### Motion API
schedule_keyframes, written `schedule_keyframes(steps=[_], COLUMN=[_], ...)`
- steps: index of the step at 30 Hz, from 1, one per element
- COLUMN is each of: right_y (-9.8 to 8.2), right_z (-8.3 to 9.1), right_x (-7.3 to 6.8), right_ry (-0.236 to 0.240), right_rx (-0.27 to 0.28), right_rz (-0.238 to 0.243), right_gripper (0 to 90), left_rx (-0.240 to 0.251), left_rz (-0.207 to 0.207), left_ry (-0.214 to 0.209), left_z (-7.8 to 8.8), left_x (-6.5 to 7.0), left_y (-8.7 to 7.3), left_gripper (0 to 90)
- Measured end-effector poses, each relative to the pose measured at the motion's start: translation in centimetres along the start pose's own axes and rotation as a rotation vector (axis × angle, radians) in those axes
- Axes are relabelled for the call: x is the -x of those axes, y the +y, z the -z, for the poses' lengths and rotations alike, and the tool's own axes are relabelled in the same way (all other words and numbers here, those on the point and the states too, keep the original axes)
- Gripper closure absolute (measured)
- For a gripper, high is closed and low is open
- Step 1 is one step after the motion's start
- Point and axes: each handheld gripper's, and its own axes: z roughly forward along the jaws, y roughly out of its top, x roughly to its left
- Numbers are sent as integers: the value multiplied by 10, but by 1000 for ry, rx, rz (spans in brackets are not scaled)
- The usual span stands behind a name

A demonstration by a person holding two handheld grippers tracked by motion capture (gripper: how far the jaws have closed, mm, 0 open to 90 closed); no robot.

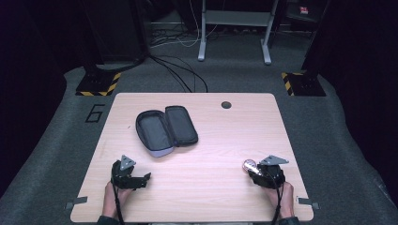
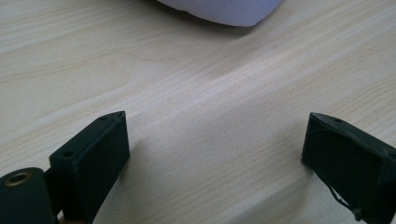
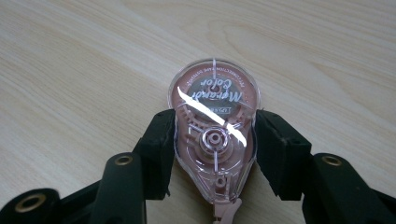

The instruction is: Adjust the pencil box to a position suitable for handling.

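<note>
Left tool low over the counter, jaws wide apart and empty, right tool clamped on a pink correction tape dispenser, both hands near the counter's front edge

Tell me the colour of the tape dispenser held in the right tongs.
Pink under clear plastic, best in the right gripper view.

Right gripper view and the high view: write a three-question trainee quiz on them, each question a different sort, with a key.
1. True or false: the right gripper is shut on the pink correction tape dispenser.
2. The pouch on the table lies: A) zipped shut B) open C) upside down.
3. Fill in: the left gripper has its jaws ____.

Key: 1 true; 2 B; 3 open.
</note>
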Motion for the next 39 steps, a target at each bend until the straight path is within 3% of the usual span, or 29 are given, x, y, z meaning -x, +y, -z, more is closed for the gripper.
schedule_keyframes(steps=[7,9,10,12,17,23,28,29,31,32,36,39], right_y=[-6,-8,-8,-12,-23,-41,-46,-46,-45,-44,-45,-45], right_z=[0,0,0,5,20,30,30,29,27,25,25,24], right_x=[2,5,5,7,13,21,24,25,24,24,24,22], right_ry=[-9,-12,-12,-5,0,-13,-32,-35,-37,-44,-45,-64], right_rx=[-7,2,2,20,33,19,31,13,2,-2,2,-1], right_rz=[-27,-38,-38,-72,-127,-161,-137,-135,-130,-111,-116,-110], right_gripper=[483,297,297,154,65,18,11,6,8,8,11,18], left_rx=[0,1,1,1,1,2,1,3,14,36,62,46], left_rz=[0,0,0,1,1,5,-20,-35,-51,-49,-53,-69], left_ry=[0,1,1,1,1,2,-14,-6,-4,-31,-51,-83], left_z=[0,0,0,0,0,0,0,0,4,9,10,10], left_x=[0,0,0,0,0,0,2,2,-1,-3,-5,-7], left_y=[0,0,0,0,0,0,2,3,8,17,34,50], left_gripper=[73,72,73,73,73,74,83,83,84,88,80,52])
